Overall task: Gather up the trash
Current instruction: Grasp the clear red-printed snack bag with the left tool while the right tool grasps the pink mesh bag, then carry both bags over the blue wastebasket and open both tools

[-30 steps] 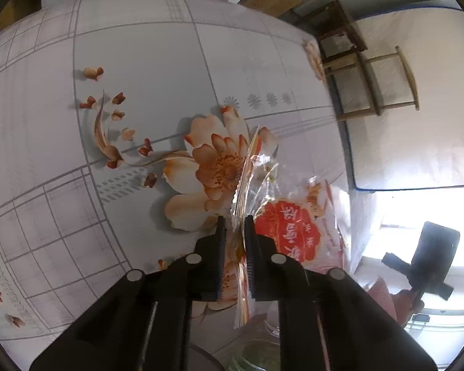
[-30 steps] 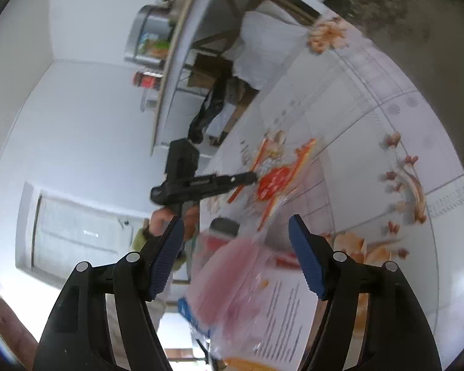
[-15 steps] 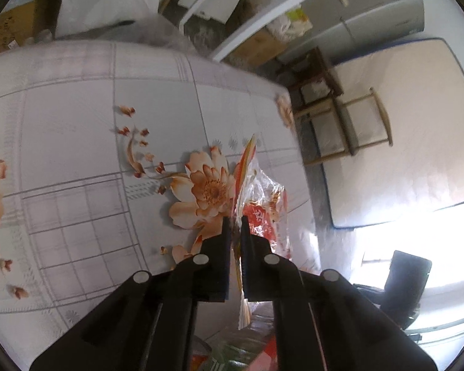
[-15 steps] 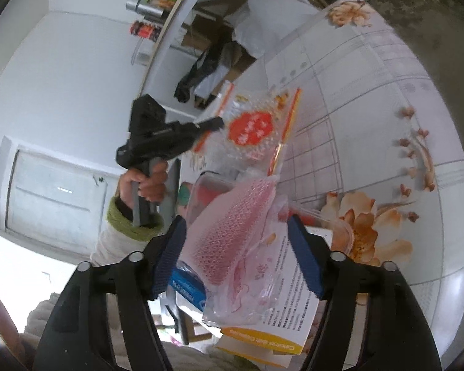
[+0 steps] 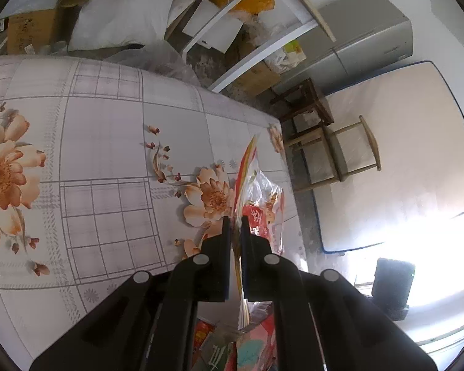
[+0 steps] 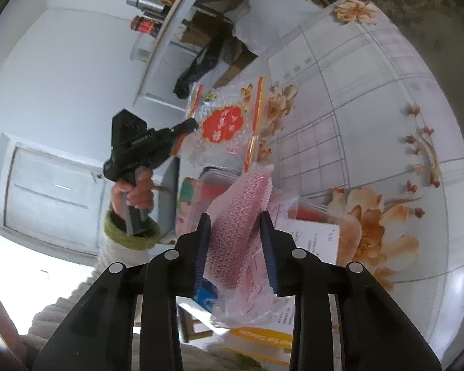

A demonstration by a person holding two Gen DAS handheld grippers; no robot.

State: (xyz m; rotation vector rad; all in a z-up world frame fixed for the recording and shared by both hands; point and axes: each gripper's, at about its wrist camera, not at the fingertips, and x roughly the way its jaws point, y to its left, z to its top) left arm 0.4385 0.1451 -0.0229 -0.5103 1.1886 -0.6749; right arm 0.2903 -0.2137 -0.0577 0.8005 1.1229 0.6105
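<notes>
btwn right gripper point(image 6: 235, 232): pink bubble wrap point(image 6: 241, 216), crumpled.

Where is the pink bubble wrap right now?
In the right wrist view, the pink bubble wrap sits between the fingers of the right tool, which have just been closing on it, above a pile of papers on the flowered table.
</notes>
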